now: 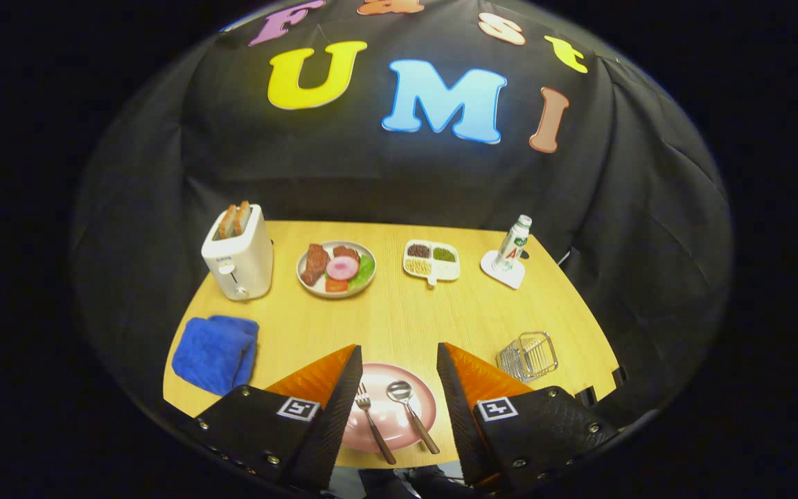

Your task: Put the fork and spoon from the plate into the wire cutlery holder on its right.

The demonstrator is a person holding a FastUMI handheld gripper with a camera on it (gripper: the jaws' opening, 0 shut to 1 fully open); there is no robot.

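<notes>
- Blue cloth (215,353) is seen folded near the left edge of the wooden table (406,319), left of the gripper's fingers.
- Behind it, a white toaster (238,260) with two slices of bread in its slots is placed close to the far left corner.
- A plate of food (336,269) and then a divided dish (431,261) of grains are set along the far side, with a broad bare stretch of tabletop between them and the gripper.
- The gripper (399,388) is held with its fingers wide apart and nothing gripped between them.
- Between the fingers a pink plate (391,414) is seen near the table's near edge; the fork (373,423) lies on it to the left and the spoon (411,414) beside it to the right, handles toward the near edge.
- A wire cutlery holder (528,355) is found just right of the right finger, close to the right edge, with nothing seen in it.
- A bottle (513,244) is stood on a white coaster (503,270) at the far right corner.
</notes>
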